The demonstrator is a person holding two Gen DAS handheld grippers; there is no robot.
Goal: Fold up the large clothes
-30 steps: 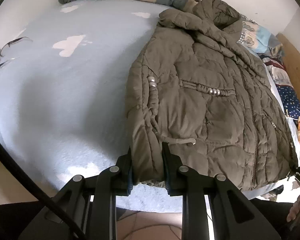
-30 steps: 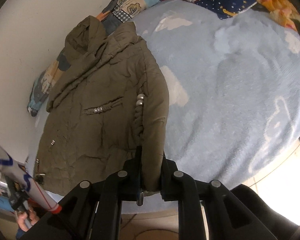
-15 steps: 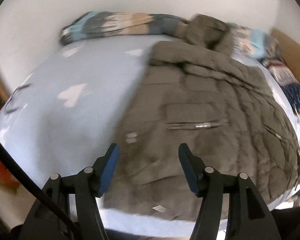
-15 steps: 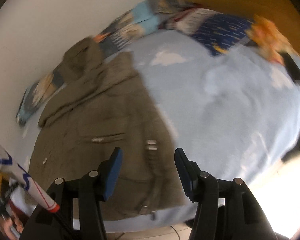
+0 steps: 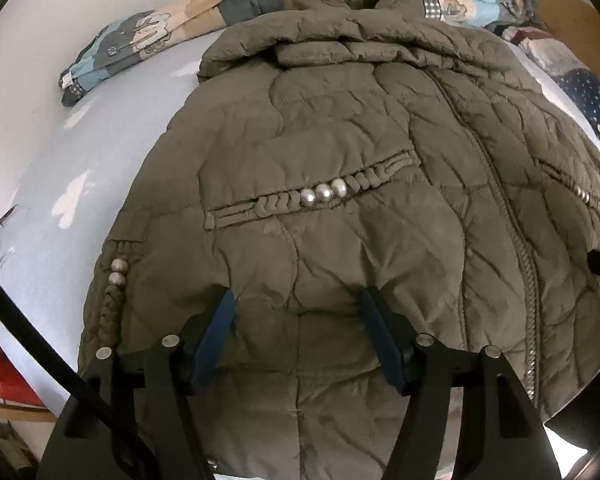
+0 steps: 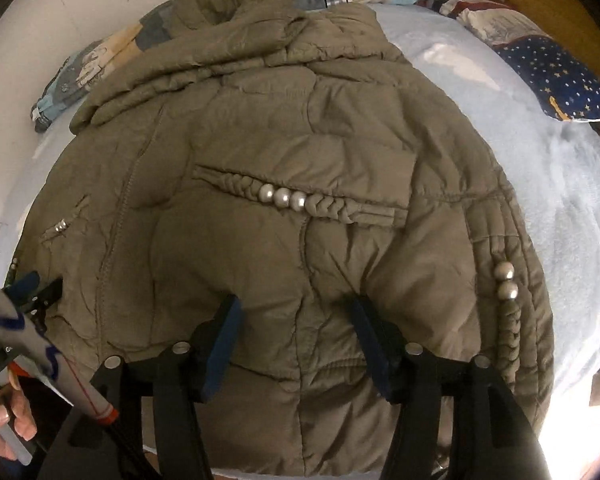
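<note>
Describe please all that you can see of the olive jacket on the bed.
The olive jacket is quilted, puffy fabric, lying flat, front up, on the light blue bed. Its hood rests against patterned bedding at the wall. Braided trims carry silver beads; a zipper runs down the middle. Both open grippers hover over its lower part.

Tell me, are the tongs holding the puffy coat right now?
No. Both the left tongs and the right tongs are open over the olive quilted jacket, gripping nothing.
</note>
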